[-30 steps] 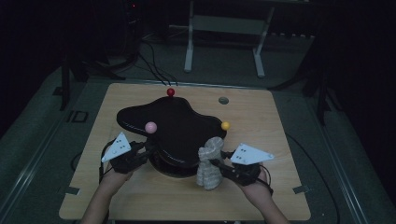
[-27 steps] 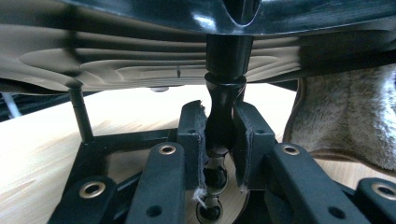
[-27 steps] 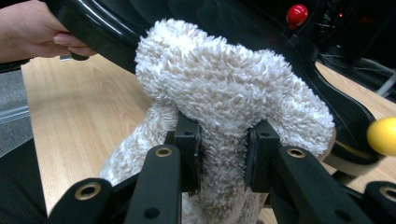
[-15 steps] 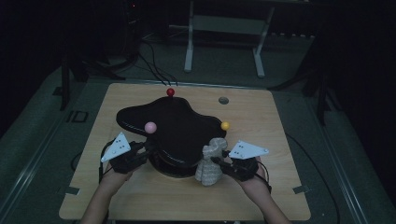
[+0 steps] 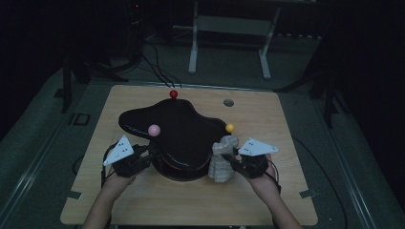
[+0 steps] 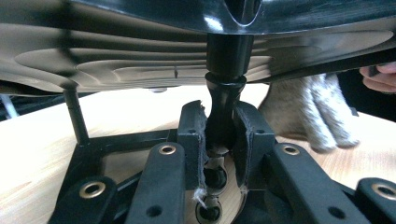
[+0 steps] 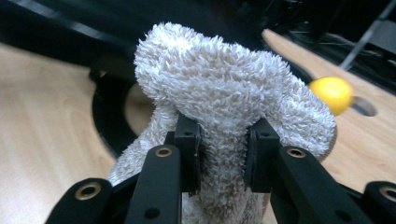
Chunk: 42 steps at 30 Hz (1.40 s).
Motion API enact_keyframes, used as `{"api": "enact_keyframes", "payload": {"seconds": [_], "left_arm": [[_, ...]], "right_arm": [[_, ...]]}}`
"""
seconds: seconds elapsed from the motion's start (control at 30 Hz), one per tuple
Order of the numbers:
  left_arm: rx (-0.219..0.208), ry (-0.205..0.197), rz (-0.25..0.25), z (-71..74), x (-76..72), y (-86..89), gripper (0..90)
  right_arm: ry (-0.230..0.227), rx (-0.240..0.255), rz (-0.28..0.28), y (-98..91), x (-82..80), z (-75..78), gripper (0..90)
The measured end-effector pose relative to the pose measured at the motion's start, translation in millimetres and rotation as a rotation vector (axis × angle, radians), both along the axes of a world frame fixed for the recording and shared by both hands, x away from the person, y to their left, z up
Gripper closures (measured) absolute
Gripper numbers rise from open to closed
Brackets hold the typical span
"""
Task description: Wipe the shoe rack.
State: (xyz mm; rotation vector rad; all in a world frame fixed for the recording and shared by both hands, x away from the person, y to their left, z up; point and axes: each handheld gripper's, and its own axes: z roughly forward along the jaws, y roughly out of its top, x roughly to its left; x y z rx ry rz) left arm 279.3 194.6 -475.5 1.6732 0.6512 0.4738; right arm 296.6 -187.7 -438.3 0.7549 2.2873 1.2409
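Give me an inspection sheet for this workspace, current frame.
Surface: wooden table, small round hole near far edge.
Job's things: glossy black stand with red, pink and yellow balls; grey fluffy cloth beside it.
Clutter: nothing seen.
Grippers: left gripper clamped on stand's black post; right gripper clamped on cloth.
Cables: black cables on floor.
Surroundings: dark; white frame behind.

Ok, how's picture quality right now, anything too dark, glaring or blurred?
High view: dim, the black stand nearly featureless. Left gripper view: bright, glare streaks on the stand's glossy underside, the post sharp. Right gripper view: the towel crisp, the yellow ball and background blurred.
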Motion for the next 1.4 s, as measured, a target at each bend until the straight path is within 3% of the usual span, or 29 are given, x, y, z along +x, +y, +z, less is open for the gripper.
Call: {"api": "enact_keyframes", "payload": {"seconds": [0.27,0.47,0.5,0.67,0.9,1.07,1.23,1.3,1.4], "left_arm": [[0.005,-0.004,-0.002,0.1,0.5,2.4,74.3],[0.003,-0.004,-0.007,-0.2,0.8,3.1,74.3],[-0.001,-0.004,-0.007,-0.5,1.0,3.2,74.4],[-0.004,-0.003,-0.009,-0.8,0.9,3.5,74.4],[-0.007,-0.001,-0.014,-1.0,1.7,4.0,74.4],[-0.013,0.004,-0.018,-1.0,2.1,4.3,74.4],[-0.014,0.003,-0.017,-1.4,1.9,4.2,74.5],[-0.002,-0.001,-0.019,-0.4,2.2,4.2,74.4],[-0.005,-0.002,-0.015,-0.9,1.7,3.9,74.4]], "right_arm": [[0.065,-0.043,-0.01,-1.5,11.6,-21.0,71.2],[0.031,-0.043,-0.048,-8.1,16.2,-13.6,71.2],[0.032,-0.035,-0.072,-9.6,20.6,-14.4,71.3],[0.079,-0.062,-0.077,-11.1,27.2,-30.4,71.2],[0.054,-0.048,-0.131,-21.3,34.9,-23.3,71.1],[0.1,-0.104,-0.125,-18.3,40.5,-43.1,71.1],[0.071,-0.104,-0.155,-24.5,43.6,-35.4,71.1],[0.045,-0.098,-0.197,-29.4,49.1,-31.3,71.1],[0.06,-0.103,-0.22,-29.2,55.6,-43.2,71.1]]}}
